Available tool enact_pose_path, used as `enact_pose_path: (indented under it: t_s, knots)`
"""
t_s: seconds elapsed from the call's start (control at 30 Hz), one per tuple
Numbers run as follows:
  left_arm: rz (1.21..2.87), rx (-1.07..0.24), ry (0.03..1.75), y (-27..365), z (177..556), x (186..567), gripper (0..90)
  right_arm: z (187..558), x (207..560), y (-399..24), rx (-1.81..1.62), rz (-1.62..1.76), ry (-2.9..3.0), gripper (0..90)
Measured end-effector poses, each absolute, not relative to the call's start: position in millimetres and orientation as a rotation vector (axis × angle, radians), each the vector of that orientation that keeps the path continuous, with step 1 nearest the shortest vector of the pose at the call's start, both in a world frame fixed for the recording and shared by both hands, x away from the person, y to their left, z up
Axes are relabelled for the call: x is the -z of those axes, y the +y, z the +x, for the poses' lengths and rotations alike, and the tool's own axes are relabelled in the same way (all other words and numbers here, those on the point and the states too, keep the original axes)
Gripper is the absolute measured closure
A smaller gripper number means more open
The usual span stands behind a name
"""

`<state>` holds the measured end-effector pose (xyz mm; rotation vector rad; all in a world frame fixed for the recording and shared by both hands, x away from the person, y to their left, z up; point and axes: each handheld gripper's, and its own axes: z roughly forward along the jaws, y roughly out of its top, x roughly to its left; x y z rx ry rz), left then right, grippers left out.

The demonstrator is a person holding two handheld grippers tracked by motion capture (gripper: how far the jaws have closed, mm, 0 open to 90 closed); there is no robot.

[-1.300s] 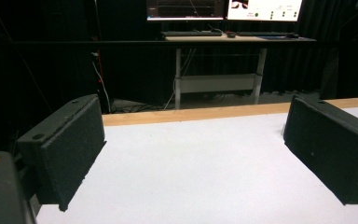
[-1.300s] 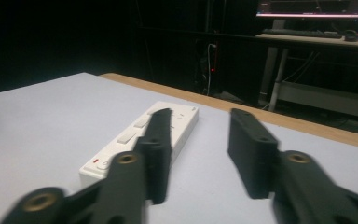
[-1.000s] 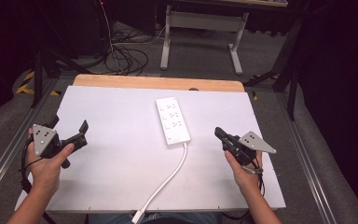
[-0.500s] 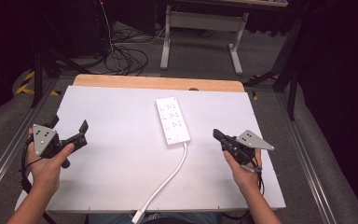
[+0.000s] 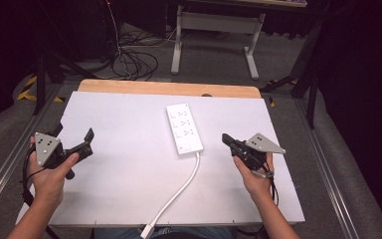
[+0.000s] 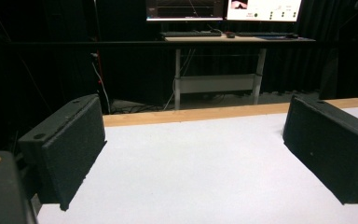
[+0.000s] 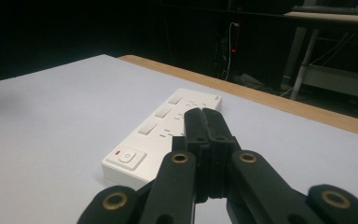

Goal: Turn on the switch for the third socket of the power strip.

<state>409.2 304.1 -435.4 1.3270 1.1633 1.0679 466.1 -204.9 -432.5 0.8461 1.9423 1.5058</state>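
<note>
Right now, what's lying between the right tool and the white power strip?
Nothing: in the high view, bare white tabletop separates the shut right tool from the power strip, whose cord runs off toward the near edge.

Laboratory or recording studio, dark-walled. White tabletop [image 5: 129, 199] with a wooden far edge, set between grey floor rails [image 5: 0, 179]. Black curtains all around; yellow-and-black hazard tape [image 5: 27, 88] on the floor at left. Loose cables [image 5: 134, 59] coiled on the grey carpet beyond the tabletop. Behind, a height-adjustable desk [image 6: 219, 60] on a white frame, carrying a keyboard [image 6: 186, 33] and two lit monitors [image 6: 223, 7].
</note>
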Motion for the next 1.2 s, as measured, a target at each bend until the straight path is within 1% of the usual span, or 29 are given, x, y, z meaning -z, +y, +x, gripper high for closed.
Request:
enact_pose_path:
  t_s: [0.8,1.2]
  knots:
    - [1.336,-1.072,1.167,304,409,436,6.2,476,430,-192,-1.473,0.833,1.988,90.0]
    - [1.339,-1.075,1.161,304,409,436,6.3,486,428,-174,-1.443,0.804,2.029,90.0]
